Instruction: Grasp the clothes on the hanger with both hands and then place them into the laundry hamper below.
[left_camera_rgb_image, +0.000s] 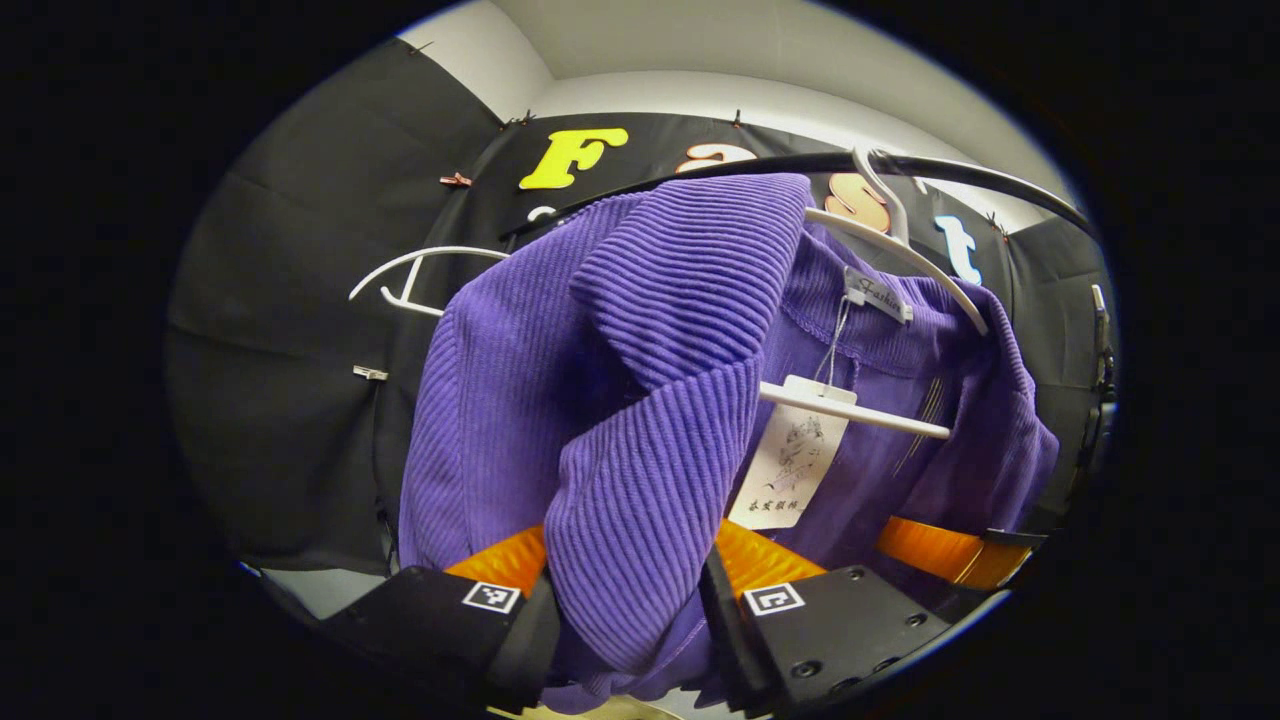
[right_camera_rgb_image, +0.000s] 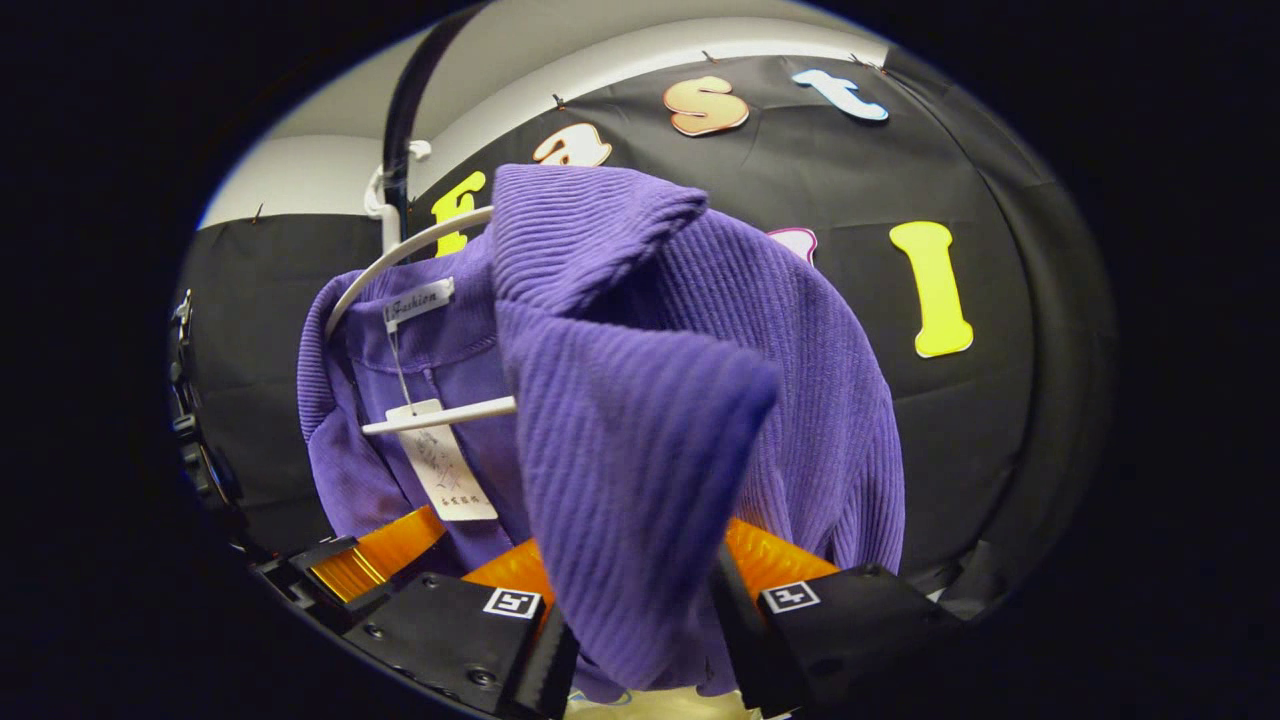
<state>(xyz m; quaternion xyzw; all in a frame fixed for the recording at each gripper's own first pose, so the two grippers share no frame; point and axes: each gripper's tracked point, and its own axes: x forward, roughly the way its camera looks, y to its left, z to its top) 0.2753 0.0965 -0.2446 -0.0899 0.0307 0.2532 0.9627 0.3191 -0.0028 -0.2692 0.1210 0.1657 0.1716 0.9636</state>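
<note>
1. Purple ribbed knit fills the bottom centre of the left gripper view: my left gripper (left_camera_rgb_image: 628, 600) is clamped on a bunched fold of the purple garment (left_camera_rgb_image: 650, 400), both fingers pressing into the cloth from either side.
2. At the bottom centre of the right gripper view, my right gripper (right_camera_rgb_image: 640, 605) is likewise closed on a raised fold of the same purple garment (right_camera_rgb_image: 640, 420), the cloth squeezed between the two fingers.
3. At the lower right of the left gripper view, part of my other gripper pokes in from behind the fabric; at the lower left of the right gripper view the left gripper's edge appears the same way.
4. Just beyond my fingers, a paper tag (left_camera_rgb_image: 790, 465) dangles on a thread inside the neckline, centre right in the left gripper view; the same paper tag (right_camera_rgb_image: 445, 470) hangs at centre left in the right gripper view.
5. Behind the tag, the white hanger (left_camera_rgb_image: 860, 412) carries the garment, its crossbar running across the open neck; in the right gripper view the white hanger (right_camera_rgb_image: 440, 415) sits at centre left.
6. Farther up, the hanger's hook loops over a dark rail (left_camera_rgb_image: 780, 165) arching across the upper frame; the dark rail (right_camera_rgb_image: 400, 110) rises at upper left in the right gripper view.
7. Farthest off, black cloth (left_camera_rgb_image: 290, 380) lines the booth wall.
</note>
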